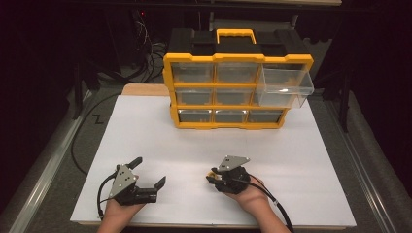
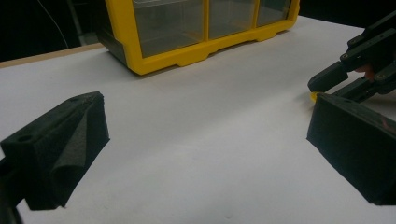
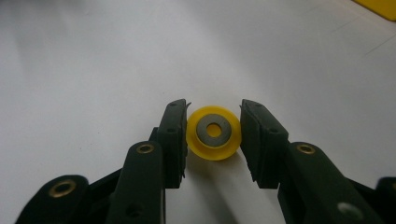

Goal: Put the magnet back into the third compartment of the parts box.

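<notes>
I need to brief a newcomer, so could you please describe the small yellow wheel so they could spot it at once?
Start at the yellow drawer cabinet at the back of the white table. Come forward to the right gripper near the front edge. Its jaws clamp the yellow wheel, a small disc with a grey metal centre, the only loose part on the table.

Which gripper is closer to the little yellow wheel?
The right one. The right gripper has its jaws shut on the yellow wheel, one pad on each side. The left gripper sits open on the table, off to the wheel's left.
</notes>
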Tool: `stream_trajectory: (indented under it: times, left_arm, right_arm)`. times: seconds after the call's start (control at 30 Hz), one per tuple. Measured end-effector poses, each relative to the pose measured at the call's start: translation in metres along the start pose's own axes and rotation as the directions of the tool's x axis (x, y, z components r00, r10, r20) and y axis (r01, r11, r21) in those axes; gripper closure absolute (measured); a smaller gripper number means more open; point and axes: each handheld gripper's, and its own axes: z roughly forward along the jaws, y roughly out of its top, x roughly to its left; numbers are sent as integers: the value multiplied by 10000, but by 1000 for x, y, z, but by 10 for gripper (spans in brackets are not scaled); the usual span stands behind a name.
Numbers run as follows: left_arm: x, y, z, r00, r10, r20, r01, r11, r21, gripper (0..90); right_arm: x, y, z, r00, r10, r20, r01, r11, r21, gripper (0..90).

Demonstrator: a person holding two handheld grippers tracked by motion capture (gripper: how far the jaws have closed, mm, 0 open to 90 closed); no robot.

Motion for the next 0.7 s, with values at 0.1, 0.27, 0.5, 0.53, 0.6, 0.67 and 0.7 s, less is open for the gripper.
stream_trajectory:
  times: [0.1,0.27,0.5,0.53,0.6,0.67,0.7]
  left_arm:
    - [0,0,0,10000,-6,-3,6,10000,2,1]
    - [0,0,0,10000,8,4,-8,10000,-13,1]
    - [0,0,0,10000,17,12,-17,10000,-18,1]
    - [0,0,0,10000,21,13,-21,10000,-20,1]
    - [0,0,0,10000,14,13,-14,10000,-18,1]
    - [0,0,0,10000,15,5,-15,10000,3,1]
    - [0,0,0,10000,15,5,-15,10000,10,1]
  right_arm:
    - [0,0,-2,10000,-21,-7,21,10000,-61,652]
    - [-1,-1,-7,10000,61,-21,-61,9999,-110,652]
    - [-4,-5,-15,9999,97,26,-97,9999,-101,652]
    - [-5,-5,-16,9999,119,34,-118,9999,-111,652]
    - [-6,-7,-18,9999,135,14,-135,9998,-126,652]
    - [-8,-8,-21,9999,165,0,-165,9998,-111,652]
    - [-8,-9,-21,9998,182,-8,-182,9998,-115,652]
